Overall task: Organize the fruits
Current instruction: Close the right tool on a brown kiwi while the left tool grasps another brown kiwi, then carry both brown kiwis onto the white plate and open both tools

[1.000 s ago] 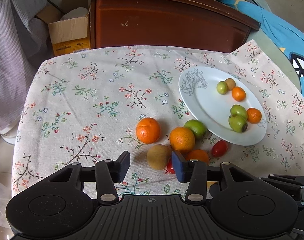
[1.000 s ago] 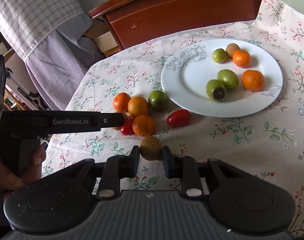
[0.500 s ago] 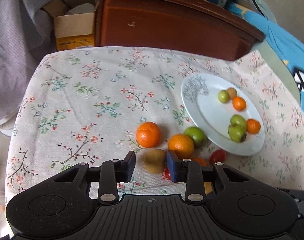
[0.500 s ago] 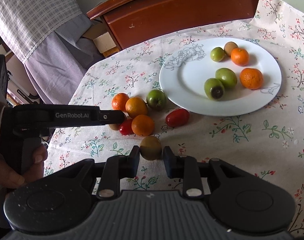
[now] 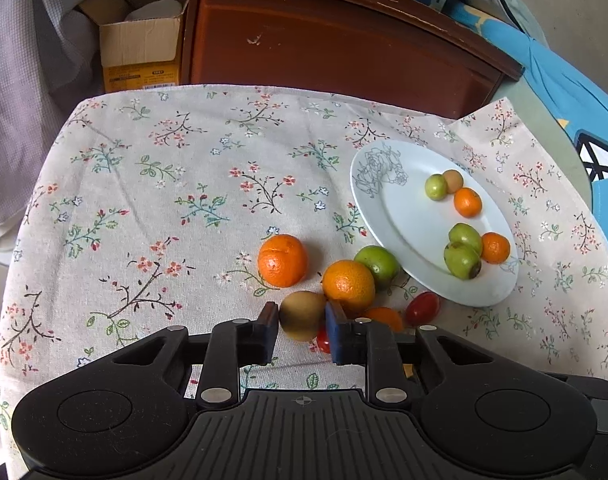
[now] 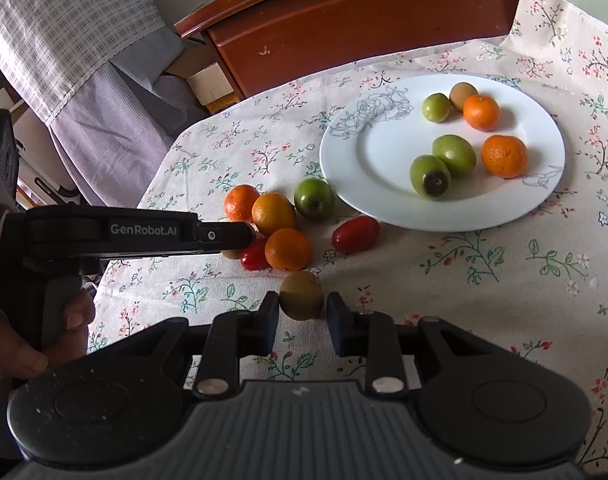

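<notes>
In the left wrist view my left gripper (image 5: 302,322) is closing on a brown kiwi (image 5: 302,315) that lies on the flowered cloth, and both pads touch it. Around it lie two oranges (image 5: 282,260), a green fruit (image 5: 377,266) and a red tomato (image 5: 422,308). My right gripper (image 6: 301,312) is shut on a second greenish-brown kiwi (image 6: 301,295), nearer than the pile. From the left of that view the left gripper (image 6: 243,236) reaches into the pile side-on. The white plate (image 6: 368,160) holds several green and orange fruits and one brown fruit.
A brown wooden cabinet (image 5: 344,48) stands behind the table, with an open cardboard box (image 5: 143,52) to its left. Checked cloth (image 6: 63,20) hangs at the far left. A hand (image 6: 19,344) grips the left gripper's handle. Bare cloth (image 5: 143,200) lies left of the fruit.
The left gripper's jaws have narrowed from wide apart until they meet the brown kiwi. The right gripper and its kiwi have stayed put.
</notes>
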{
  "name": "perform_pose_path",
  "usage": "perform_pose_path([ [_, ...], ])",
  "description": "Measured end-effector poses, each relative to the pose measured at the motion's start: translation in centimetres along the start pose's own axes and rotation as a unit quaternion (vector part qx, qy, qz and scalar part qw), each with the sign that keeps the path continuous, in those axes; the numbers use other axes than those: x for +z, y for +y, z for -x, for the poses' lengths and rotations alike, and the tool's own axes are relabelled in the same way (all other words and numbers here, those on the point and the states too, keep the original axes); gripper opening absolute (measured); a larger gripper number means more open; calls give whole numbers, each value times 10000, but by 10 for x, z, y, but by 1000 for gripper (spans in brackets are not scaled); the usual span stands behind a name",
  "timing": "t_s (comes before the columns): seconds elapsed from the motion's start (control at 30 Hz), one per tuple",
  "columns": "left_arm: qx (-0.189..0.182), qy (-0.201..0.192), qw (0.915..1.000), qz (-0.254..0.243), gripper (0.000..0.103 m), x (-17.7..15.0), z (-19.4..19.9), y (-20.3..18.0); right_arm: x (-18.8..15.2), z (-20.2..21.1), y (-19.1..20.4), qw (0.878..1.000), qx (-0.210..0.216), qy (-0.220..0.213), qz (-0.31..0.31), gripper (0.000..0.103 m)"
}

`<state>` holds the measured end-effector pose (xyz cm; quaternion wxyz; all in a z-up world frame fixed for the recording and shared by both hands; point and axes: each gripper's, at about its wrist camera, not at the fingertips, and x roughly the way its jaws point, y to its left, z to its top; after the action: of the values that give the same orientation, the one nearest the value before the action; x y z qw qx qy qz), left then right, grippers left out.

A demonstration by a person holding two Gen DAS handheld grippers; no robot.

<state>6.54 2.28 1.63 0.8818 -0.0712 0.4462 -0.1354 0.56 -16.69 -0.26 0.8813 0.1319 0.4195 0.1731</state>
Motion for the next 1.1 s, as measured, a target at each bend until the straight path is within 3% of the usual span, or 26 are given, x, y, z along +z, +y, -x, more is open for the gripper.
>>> perform_pose_path([
  [0.43, 92, -67, 9999, -59, 23, -1, 2, -2, 2, 0, -1, 10000, -3, -4, -10, 24],
  [0.6, 234, -214, 9993, -197, 23, 1, 10, -5, 5, 4, -3, 9999, 4, -81, -74, 24],
  [1.1, 157, -766, 9956, -508, 23, 15, 36, -27, 30, 29, -13, 9978, 55, -590, -299, 24],
])
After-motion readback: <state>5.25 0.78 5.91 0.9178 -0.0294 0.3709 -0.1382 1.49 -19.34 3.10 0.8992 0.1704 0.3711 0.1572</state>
